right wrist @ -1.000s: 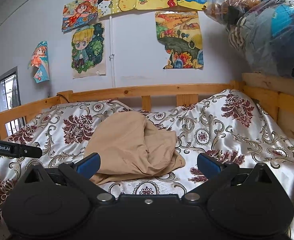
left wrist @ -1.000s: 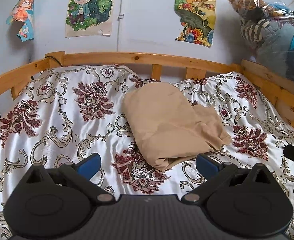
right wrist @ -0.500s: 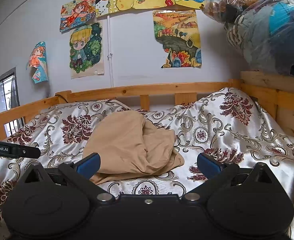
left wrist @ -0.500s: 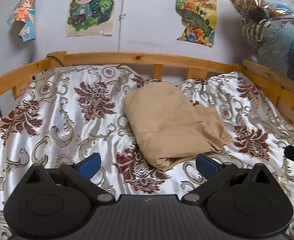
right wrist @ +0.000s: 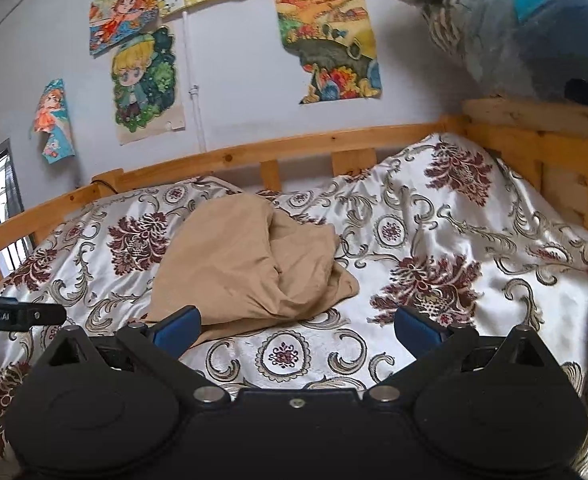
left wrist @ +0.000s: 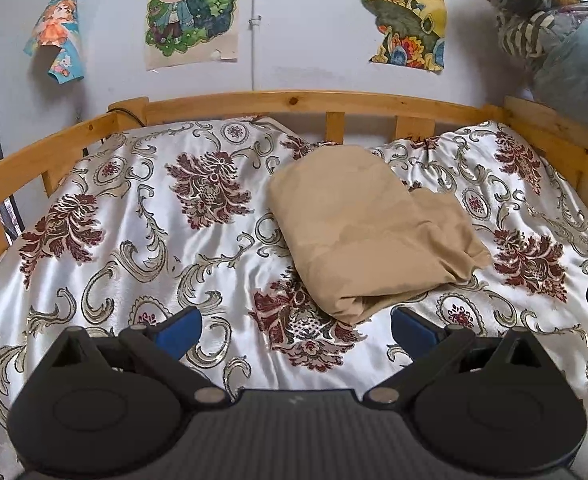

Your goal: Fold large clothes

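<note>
I see the folded tan cloth garment [left wrist: 368,228] lying in a rough bundle on the bed, toward the far edge near the wooden rail, its right side rumpled into loose layers [right wrist: 306,264]. It rests on a shiny white satin bedspread with maroon flowers and gold scrolls [left wrist: 142,240]. My left claw [left wrist: 296,326] hangs over the near part of the bed, blue-padded fingers [left wrist: 178,330] spread apart and empty. My right claw [right wrist: 297,326] is likewise spread wide, gripping nothing. A pine bed frame [left wrist: 294,102] borders the bed, and cartoon posters [left wrist: 192,8] hang on the wall.
</note>
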The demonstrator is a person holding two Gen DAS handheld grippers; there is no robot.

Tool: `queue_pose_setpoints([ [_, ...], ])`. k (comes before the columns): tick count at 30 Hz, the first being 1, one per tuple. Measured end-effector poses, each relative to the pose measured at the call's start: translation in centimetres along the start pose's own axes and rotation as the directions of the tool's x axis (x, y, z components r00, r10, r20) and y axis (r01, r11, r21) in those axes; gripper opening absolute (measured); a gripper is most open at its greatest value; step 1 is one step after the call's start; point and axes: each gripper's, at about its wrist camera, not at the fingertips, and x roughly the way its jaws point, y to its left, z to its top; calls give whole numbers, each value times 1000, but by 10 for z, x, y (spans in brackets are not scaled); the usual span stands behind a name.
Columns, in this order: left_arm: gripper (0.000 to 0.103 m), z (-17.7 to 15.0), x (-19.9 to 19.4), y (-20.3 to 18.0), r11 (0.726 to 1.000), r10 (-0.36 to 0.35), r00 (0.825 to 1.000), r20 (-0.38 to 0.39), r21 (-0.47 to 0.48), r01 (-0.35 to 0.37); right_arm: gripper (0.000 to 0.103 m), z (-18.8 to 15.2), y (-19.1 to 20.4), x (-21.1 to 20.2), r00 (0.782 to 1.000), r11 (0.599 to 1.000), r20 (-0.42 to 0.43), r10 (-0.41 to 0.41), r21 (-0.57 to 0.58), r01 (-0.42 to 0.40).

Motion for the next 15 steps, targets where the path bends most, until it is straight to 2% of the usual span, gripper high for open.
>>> queue_pose_setpoints([
  [15,102,-2,-1,0,1000,-13,1000,2,15,13,102,-1,0,2,1000,1000,-9,1,-3,-1],
])
